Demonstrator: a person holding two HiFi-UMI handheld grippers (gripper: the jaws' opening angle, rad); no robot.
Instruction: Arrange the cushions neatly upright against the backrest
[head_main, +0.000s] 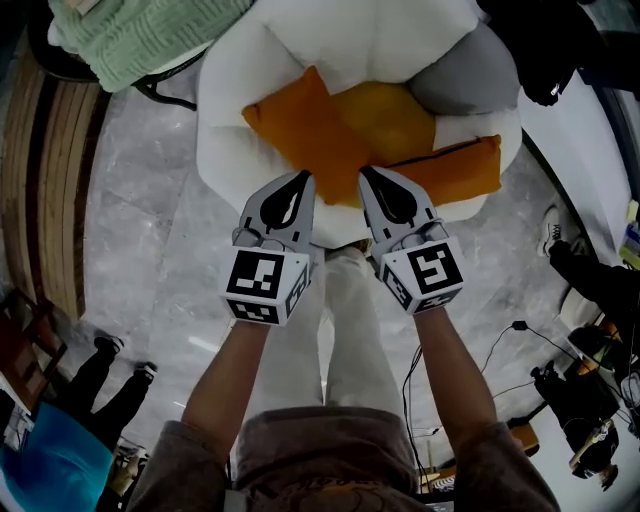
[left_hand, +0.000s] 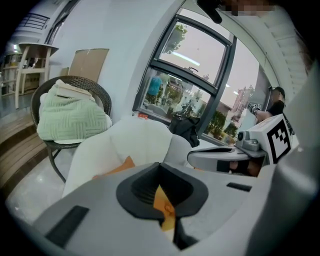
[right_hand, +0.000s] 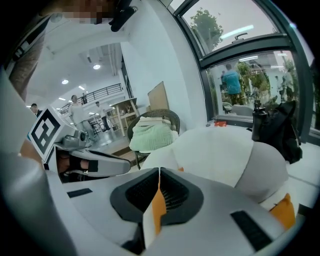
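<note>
Head cam: high up, facing steeply down on left tool (head_main: 303, 180), right tool (head_main: 367, 175) and white armchair (head_main: 230, 150). Tool cams: each sits close behind its own jaws, facing level-ish into the armchair, with the other tool at frame edge. All three share armchair, orange cushion (head_main: 320, 140), green blanket (head_main: 140, 35).

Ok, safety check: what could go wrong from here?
The left tongs and right tongs are shut near the front edge of the orange cushions: pushed in closed, they could shove a cushion aside, not grip it. The cushions overlap, so lifting one may drag another off the chair.
</note>
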